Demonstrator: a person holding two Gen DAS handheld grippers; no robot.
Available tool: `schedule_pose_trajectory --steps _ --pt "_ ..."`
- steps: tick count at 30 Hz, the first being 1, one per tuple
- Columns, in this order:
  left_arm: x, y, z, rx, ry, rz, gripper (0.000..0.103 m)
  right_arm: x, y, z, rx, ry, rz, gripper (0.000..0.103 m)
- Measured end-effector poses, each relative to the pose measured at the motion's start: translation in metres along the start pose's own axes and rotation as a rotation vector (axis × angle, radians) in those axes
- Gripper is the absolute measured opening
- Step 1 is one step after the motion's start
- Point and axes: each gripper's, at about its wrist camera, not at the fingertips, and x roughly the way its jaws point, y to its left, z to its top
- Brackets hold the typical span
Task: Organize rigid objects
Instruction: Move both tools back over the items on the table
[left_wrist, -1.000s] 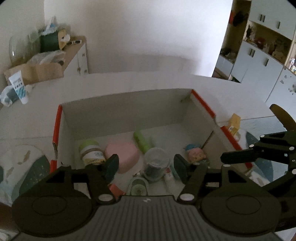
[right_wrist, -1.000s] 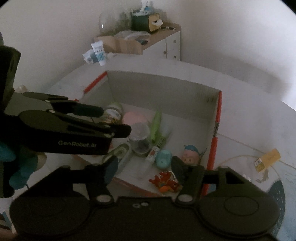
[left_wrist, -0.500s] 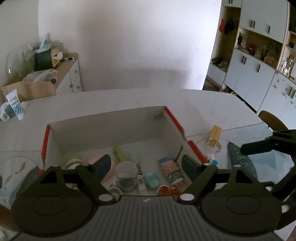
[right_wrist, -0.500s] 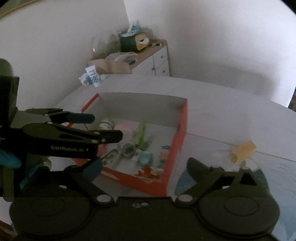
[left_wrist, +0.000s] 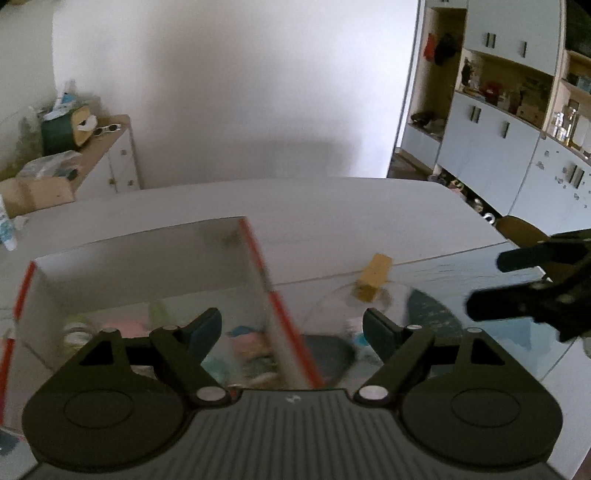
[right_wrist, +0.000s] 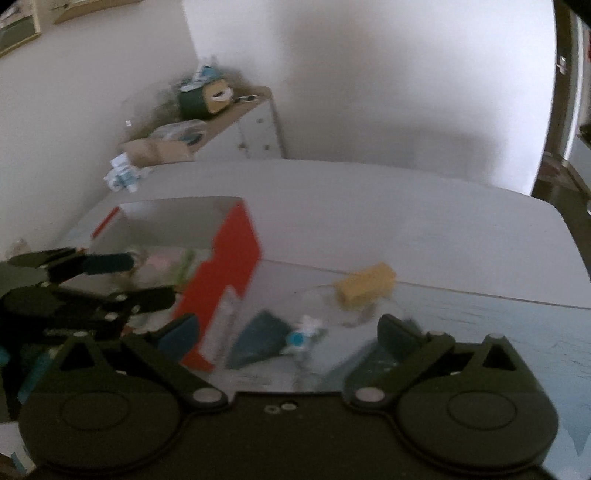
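A red and white cardboard box (left_wrist: 255, 243) holds several small objects, blurred here. It also shows in the right wrist view (right_wrist: 229, 258). A small yellow box (left_wrist: 373, 280) lies on the table right of it, also in the right wrist view (right_wrist: 365, 288). A small white and blue tube (right_wrist: 303, 334) lies near the red box. My left gripper (left_wrist: 291, 325) is open and empty above the box's right wall. My right gripper (right_wrist: 288, 332) is open and empty above the tube. Each gripper shows in the other's view, the right (left_wrist: 535, 284) and the left (right_wrist: 92, 280).
The table (left_wrist: 332, 210) has a white half and a glossy patterned mat (right_wrist: 480, 325). A dark teal patch (right_wrist: 262, 339) is on the mat. A cluttered side cabinet (left_wrist: 92, 147) stands at the back left. Grey cupboards (left_wrist: 498, 140) stand at the right.
Both grippers have pulled back and swung right, away from the box's inside toward the yellow box and tube. Both have opened wider. Nothing was picked up.
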Motion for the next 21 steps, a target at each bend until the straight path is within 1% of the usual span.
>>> schedule_pose_trajectory --steps 4,11,15,18,21 --pt "0.011 -0.032 0.003 -0.002 0.001 -0.009 0.084 0.006 -0.027 0.002 0.018 0.01 -0.01 0.102" --pt "0.038 -0.079 0.003 0.002 0.025 0.009 0.084 0.015 -0.06 0.008 0.031 0.018 -0.011 0.102" --pt "0.056 -0.093 -0.002 0.003 0.045 0.053 0.084 0.025 -0.07 0.013 0.024 0.025 -0.009 0.102" --pt "0.069 -0.099 -0.007 -0.012 0.06 0.069 0.084 0.036 -0.076 0.018 0.023 0.039 -0.015 0.102" --pt "0.078 -0.105 -0.012 -0.017 0.059 0.086 0.084 0.049 -0.079 0.022 0.024 0.053 -0.02 0.101"
